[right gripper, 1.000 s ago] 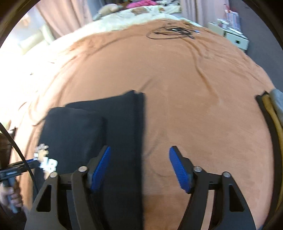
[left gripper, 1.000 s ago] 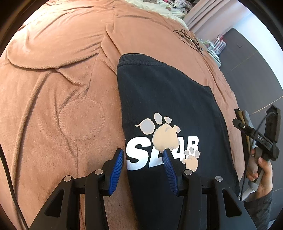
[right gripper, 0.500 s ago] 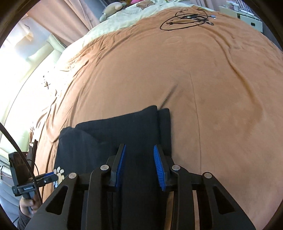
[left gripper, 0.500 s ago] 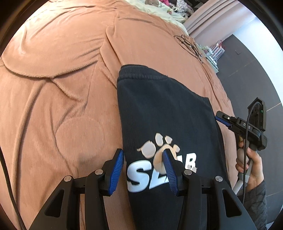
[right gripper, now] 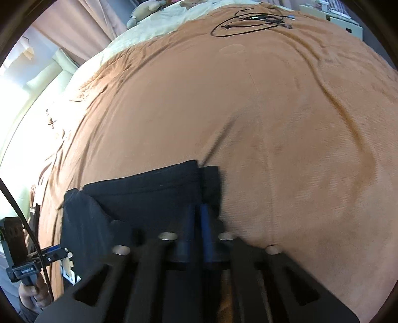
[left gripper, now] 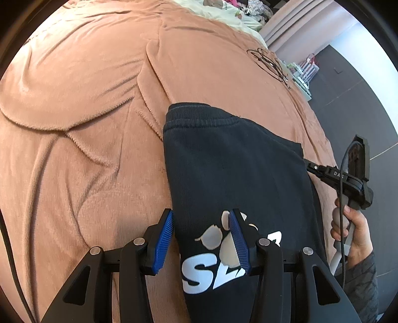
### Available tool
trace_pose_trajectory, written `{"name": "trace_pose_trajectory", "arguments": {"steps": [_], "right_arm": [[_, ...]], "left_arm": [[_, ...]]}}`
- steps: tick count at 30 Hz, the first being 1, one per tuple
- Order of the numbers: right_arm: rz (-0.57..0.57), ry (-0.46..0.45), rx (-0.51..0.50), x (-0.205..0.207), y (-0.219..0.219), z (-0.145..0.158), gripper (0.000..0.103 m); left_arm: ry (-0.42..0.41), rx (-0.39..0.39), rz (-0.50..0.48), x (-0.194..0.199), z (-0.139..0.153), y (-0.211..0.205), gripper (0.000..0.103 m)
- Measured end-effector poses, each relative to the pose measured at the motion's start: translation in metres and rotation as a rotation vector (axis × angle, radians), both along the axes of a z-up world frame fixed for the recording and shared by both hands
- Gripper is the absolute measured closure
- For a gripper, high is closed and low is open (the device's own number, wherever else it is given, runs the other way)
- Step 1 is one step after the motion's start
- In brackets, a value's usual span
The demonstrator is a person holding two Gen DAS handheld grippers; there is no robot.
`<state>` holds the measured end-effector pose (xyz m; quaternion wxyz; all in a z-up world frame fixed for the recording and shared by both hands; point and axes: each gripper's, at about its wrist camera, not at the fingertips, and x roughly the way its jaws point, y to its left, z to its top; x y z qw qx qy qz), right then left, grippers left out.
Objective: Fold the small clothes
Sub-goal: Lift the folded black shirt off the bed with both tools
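A bed [right gripper: 273,111] under a brown fleece blanket fills both views, with curtains and pale bedding at its far end and a coil of black cable [right gripper: 251,20] lying near that end. The shirt [left gripper: 236,169], black with a paw-and-letters print, lies flat on the blanket at the near edge, already folded into a long strip whose long axis runs away from the person, ribbed hem farthest off.

The left tool [left gripper: 201,246] straddles the strip's left edge close to the print: one blue pad stands over the blanket just outside the edge, the other over the print, jaws partly apart and not pinching cloth. It points steeply down along the strip.

The right tool [right gripper: 197,223] is at the opposite long edge, on the narrow flap that sticks out there. Its pads have come together and appear to pinch that dark cloth, though the view is motion-blurred. In the left view the hand [left gripper: 353,231] holding it sits beside the shirt's right edge.

Both tools sit at the near end, one per side, so the coming fold probably carries that end toward the hem.
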<state>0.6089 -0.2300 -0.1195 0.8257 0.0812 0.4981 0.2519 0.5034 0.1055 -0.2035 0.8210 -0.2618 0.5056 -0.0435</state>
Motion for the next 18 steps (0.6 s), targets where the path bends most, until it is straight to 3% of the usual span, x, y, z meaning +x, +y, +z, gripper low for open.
{"name": "trace_pose_trajectory", "arguments": {"steps": [8, 14, 18], "right_arm": [[-0.054, -0.063, 0.004, -0.021, -0.014, 0.019, 0.103], [-0.056, -0.028, -0.032, -0.020, -0.008, 0.010, 0.103], [-0.021, 0.008, 0.026, -0.018, -0.013, 0.017, 0.103]], "left_arm": [[-0.012, 0.019, -0.002, 0.005, 0.008, -0.003, 0.055], [-0.010, 0.027, 0.012, 0.013, 0.004, 0.007, 0.055], [0.004, -0.007, 0.034, 0.020, -0.002, 0.016, 0.055]]}}
